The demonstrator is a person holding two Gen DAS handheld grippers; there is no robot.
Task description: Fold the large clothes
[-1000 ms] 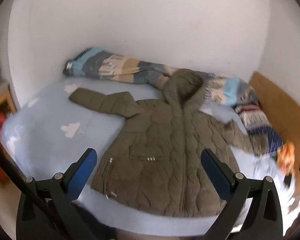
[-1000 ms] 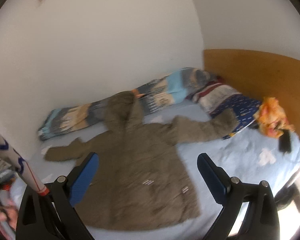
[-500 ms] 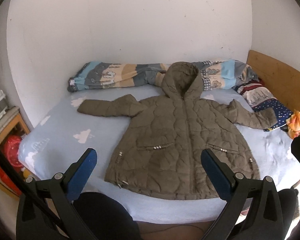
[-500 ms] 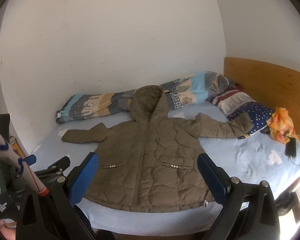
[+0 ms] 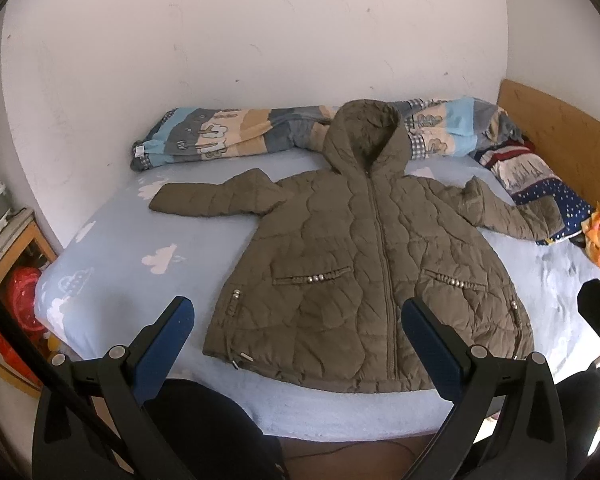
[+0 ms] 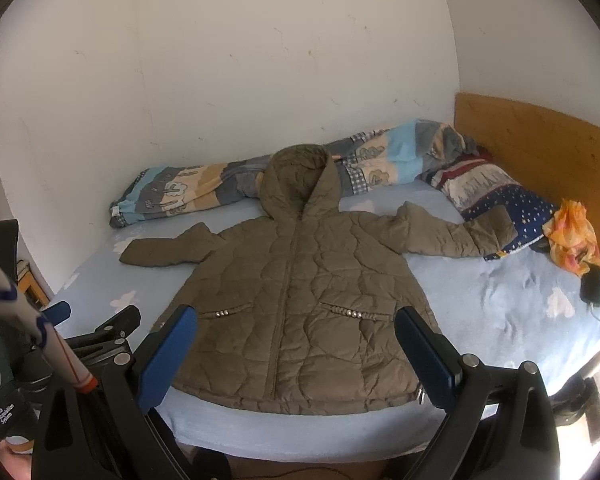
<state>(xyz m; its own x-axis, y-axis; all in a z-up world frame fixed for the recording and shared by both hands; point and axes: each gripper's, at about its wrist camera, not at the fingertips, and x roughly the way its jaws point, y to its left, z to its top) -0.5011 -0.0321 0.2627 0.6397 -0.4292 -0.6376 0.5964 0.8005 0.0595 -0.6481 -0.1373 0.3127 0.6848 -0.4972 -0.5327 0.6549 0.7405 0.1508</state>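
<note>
An olive quilted hooded jacket (image 5: pixel 364 272) (image 6: pixel 300 304) lies flat and zipped on the light blue bed (image 5: pixel 132 264) (image 6: pixel 500 312), front up, both sleeves spread sideways and the hood toward the wall. My left gripper (image 5: pixel 298 310) hovers open in front of the jacket's hem, nothing between its blue pads. My right gripper (image 6: pixel 296 318) is open too, held back from the hem and empty. In the right wrist view the left gripper (image 6: pixel 56 312) shows at the lower left.
A rolled patterned quilt (image 5: pixel 228 136) (image 6: pixel 204 188) lies along the wall behind the hood. A patterned pillow (image 6: pixel 496 196), an orange cloth (image 6: pixel 572 236) and a dark phone (image 6: pixel 592 284) sit at the right, by the wooden headboard (image 6: pixel 540 152). A wooden shelf (image 5: pixel 16 240) stands left of the bed.
Both views have steadied and pulled back to face the bed squarely; the jacket has not moved. Both grippers stay open.
</note>
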